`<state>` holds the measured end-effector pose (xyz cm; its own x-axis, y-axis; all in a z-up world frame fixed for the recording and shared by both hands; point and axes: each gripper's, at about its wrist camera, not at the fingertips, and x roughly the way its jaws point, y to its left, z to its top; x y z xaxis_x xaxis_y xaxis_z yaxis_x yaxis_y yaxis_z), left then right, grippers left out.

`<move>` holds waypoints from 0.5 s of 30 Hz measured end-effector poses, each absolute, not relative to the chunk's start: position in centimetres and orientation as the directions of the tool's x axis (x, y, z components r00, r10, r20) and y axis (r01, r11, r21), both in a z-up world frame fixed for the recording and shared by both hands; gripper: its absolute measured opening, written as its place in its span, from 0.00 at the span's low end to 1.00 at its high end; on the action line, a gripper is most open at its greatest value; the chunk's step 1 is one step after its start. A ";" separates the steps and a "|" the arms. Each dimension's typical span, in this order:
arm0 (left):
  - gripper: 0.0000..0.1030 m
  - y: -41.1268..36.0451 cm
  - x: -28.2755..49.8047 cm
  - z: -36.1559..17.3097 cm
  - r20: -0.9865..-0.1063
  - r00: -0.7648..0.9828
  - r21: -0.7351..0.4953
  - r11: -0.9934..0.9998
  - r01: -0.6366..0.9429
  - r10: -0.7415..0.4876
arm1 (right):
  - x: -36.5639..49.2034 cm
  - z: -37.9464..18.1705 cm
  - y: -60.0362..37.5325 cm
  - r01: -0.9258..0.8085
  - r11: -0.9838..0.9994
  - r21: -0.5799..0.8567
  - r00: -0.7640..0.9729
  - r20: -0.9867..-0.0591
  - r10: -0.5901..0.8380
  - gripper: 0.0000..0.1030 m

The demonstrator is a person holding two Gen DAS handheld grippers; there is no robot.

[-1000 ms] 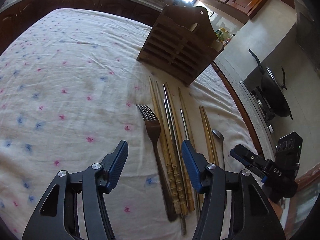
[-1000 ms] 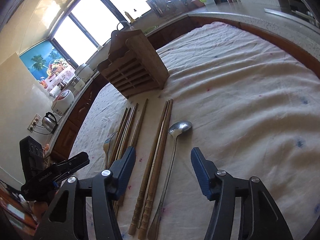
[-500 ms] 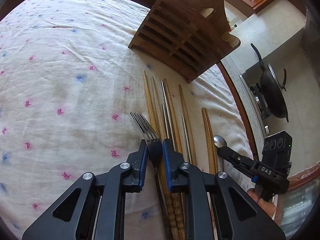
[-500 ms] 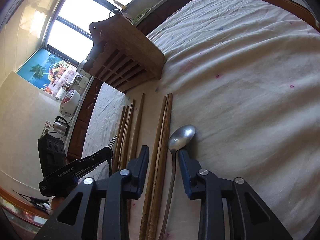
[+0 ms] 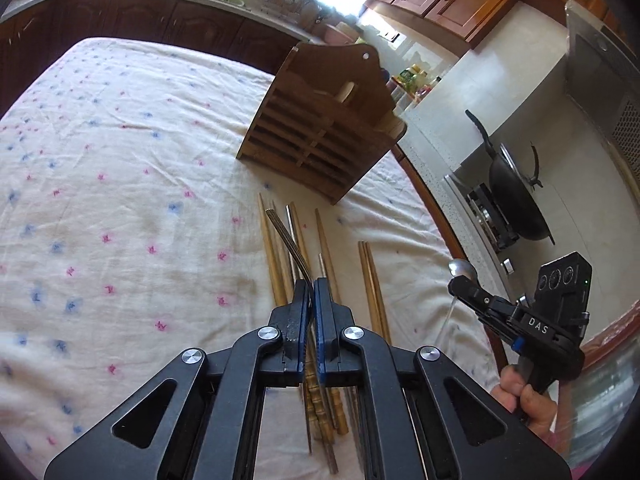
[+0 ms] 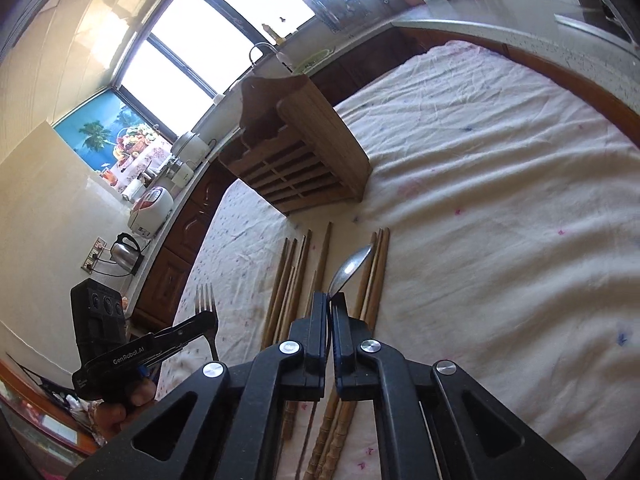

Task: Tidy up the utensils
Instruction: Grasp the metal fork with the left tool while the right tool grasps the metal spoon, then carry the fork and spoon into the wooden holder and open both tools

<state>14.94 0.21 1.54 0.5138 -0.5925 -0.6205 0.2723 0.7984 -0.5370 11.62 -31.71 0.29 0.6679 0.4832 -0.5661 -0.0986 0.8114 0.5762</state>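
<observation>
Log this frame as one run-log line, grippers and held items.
left gripper: shut on fork | right gripper: shut on spoon | both lifted off cloth | chopsticks remaining | holder empty

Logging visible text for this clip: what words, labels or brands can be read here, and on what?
"DAS": on the side of the right gripper, seen from the left wrist.
"GenRobot.AI": on the side of the left gripper, seen from the right wrist.
Bottle labels on the far counter: too small to read.
</observation>
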 end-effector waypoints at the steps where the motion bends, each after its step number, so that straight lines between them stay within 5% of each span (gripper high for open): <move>1: 0.02 0.4 14.9 2.2 -0.611 0.526 -0.535 0.798 0.277 -0.592 | 11.6 1.0 -31.6 -0.109 0.817 0.566 0.680 -0.557 0.477 0.02; 15: 0.02 1.0 17.1 9.3 -0.512 0.672 -0.445 0.834 0.325 -0.535 | 14.3 8.2 -29.7 -0.176 0.912 0.371 0.818 -0.460 0.345 0.02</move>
<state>17.14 1.04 9.26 0.6723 -0.5348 -0.5118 0.3250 0.8344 -0.4451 14.27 -29.72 8.22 0.8177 0.3454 -0.4605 -0.1760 0.9117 0.3712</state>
